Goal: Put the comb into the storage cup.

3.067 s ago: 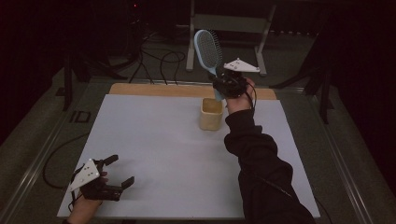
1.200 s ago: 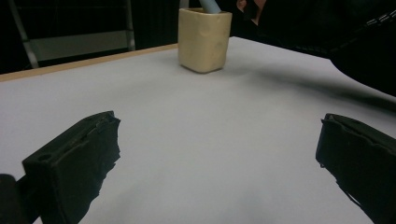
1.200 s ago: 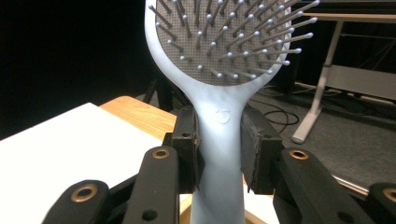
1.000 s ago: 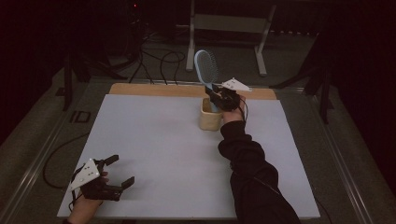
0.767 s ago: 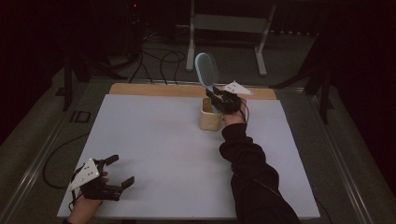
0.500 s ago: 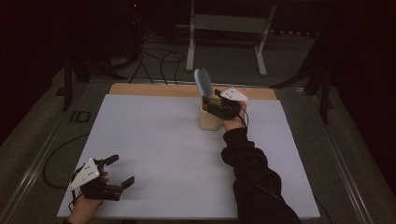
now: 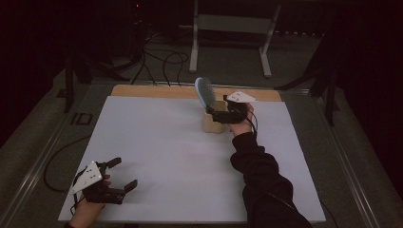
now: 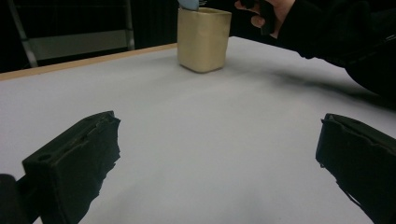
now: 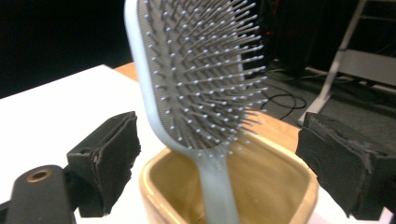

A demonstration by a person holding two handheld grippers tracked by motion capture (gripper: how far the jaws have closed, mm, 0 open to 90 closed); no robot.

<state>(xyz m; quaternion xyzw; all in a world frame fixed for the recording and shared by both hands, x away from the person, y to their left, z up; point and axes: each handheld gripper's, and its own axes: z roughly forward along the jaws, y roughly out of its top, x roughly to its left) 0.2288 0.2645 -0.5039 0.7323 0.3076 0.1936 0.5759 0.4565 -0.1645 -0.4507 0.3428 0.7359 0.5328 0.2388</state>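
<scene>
A light blue hairbrush stands handle-down in a beige cup at the far middle of the white table, its head leaning left. My right gripper hovers just over the cup's right rim. In the right gripper view the brush rises from the cup between the jaws of the right gripper, which have just been opening and stand apart from it. My left gripper rests open at the near left corner. Seen from the left gripper, the cup stands far ahead.
A wooden strip runs along the table's far edge. Beyond it on the dark floor stand a metal frame and loose cables. The person's dark sleeve lies across the right half of the table.
The right gripper came down with the brush, set its handle in the cup and let go of it. The brush now leans in the cup. The left gripper stayed put.
</scene>
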